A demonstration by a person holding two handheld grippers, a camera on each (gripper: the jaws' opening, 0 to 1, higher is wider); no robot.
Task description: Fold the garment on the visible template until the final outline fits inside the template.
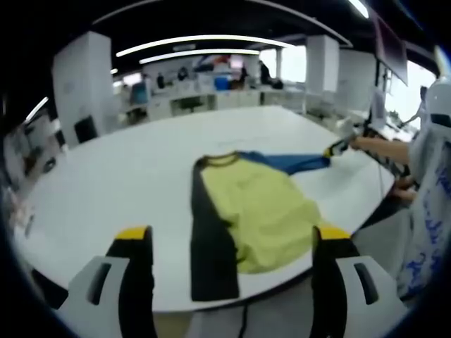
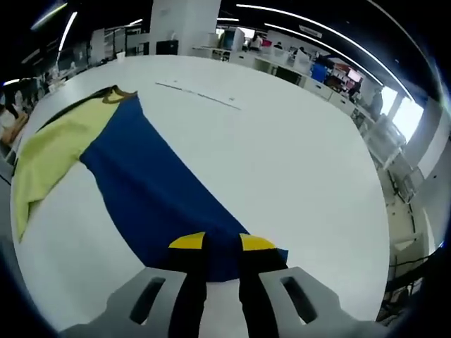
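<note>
The garment lies on the counter, near its front edge. One sleeve stretches away from the garment's body across the counter, its end between the jaws of the right hand-held gripper.

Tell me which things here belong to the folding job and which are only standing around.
For the job:
- garment: yellow body, black sleeve, blue sleeve
- right gripper, jaws shut on the blue sleeve end
- left gripper, jaws open, clear of the cloth
- table

Just around:
- desks behind the table
- pillar
</note>
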